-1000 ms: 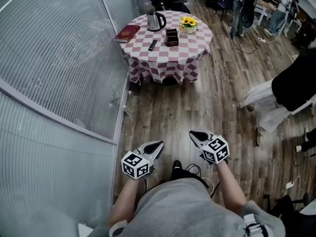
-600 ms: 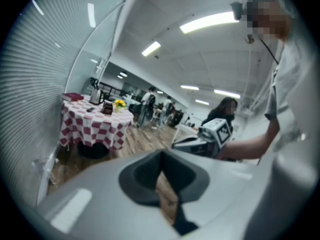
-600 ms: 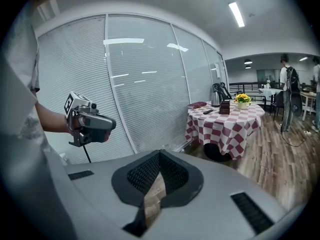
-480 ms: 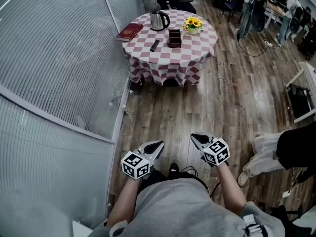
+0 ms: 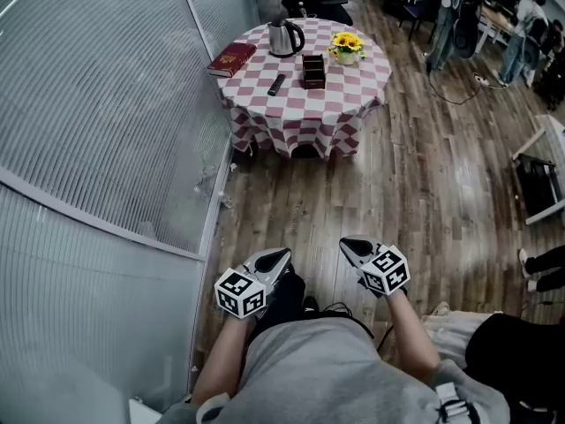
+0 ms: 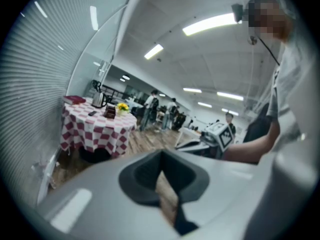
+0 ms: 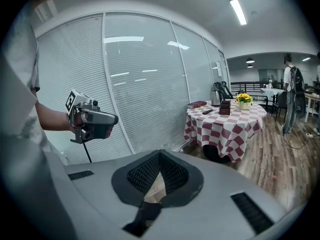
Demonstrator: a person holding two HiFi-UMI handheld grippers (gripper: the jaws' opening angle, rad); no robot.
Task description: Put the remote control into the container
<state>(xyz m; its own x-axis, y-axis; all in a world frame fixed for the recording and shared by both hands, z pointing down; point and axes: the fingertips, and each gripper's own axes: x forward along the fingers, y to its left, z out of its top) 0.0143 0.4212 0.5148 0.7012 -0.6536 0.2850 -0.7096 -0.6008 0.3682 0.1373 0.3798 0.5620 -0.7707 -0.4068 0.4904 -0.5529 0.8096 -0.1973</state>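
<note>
Head view: the remote (image 5: 276,84) lies flat on the checked desk (image 5: 300,113), just beside the dark container (image 5: 312,69) and apart from it, with a kettle (image 5: 284,36), flowers (image 5: 347,45) and a red book (image 5: 231,59) around them. The desk stands well away across the wooden floor. The left gripper (image 5: 281,256) and right gripper (image 5: 349,244) are held low in front of the person, both closed and carrying nothing.

Left gripper view: the jaws meet with nothing between them. The remote is a small dark sliver on the far desk (too small to show any detail).

Right gripper view: the jaws are together and empty here too, and the remote (image 7: 207,112) lies at the near side of the container (image 7: 224,107).

The remote is probably light, stiff and smooth-sided, so it may slip. The best hold is likely across its narrow width near the middle. Since it lies flat, the jaws would have to open and come down steeply, then stand it end-first into the open container.
</note>
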